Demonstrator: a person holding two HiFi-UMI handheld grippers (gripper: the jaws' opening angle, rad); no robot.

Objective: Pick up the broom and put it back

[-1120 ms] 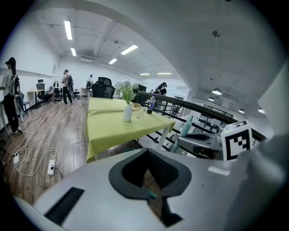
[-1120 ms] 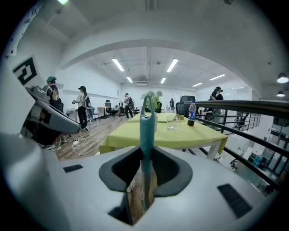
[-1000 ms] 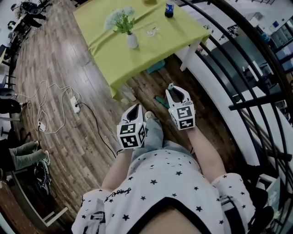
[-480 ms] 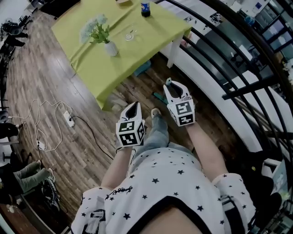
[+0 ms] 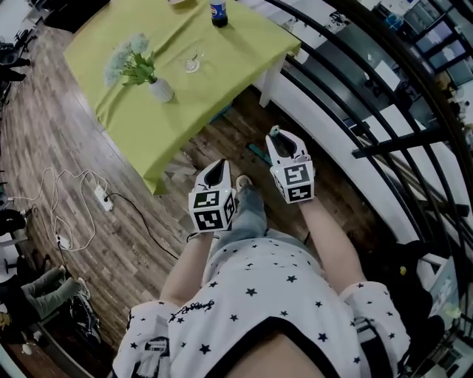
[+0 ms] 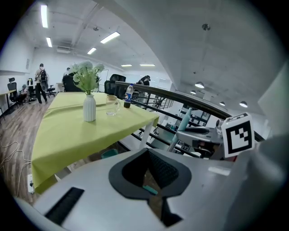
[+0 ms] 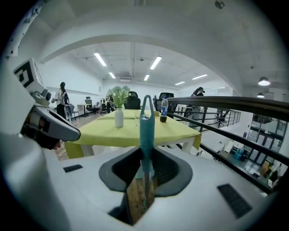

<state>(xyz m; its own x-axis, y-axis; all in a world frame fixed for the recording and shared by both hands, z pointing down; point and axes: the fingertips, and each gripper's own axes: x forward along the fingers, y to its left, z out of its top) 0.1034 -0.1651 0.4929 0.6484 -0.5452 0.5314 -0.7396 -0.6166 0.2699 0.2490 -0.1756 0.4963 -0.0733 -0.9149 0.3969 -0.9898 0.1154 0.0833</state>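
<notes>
The broom's teal handle (image 7: pixel 146 122) with a hang-hole at its top stands upright between the jaws of my right gripper (image 7: pixel 145 173), which is shut on it; the metal shaft (image 7: pixel 144 191) runs down through the gap toward the wood floor. In the head view the handle tip (image 5: pixel 275 132) pokes out above the right gripper (image 5: pixel 284 145), and a teal part of the broom (image 5: pixel 258 153) shows low by the floor. My left gripper (image 5: pixel 216 167) is held beside it, shut and holding nothing. The left gripper view shows its jaws (image 6: pixel 151 182) nearly together and the right gripper (image 6: pixel 201 135) with the handle (image 6: pixel 184 121).
A table with a yellow-green cloth (image 5: pixel 185 103) stands ahead, with a white vase of flowers (image 5: pixel 160 89), a glass (image 5: pixel 192 63) and a bottle (image 5: pixel 219 12) on it. A black railing (image 5: pixel 347 96) runs along the right. A power strip and cables (image 5: pixel 100 196) lie at left.
The table has slid left and upward in the head view as the person walks along the railing. Both grippers keep their places in front of the body, the right still on the broom.
</notes>
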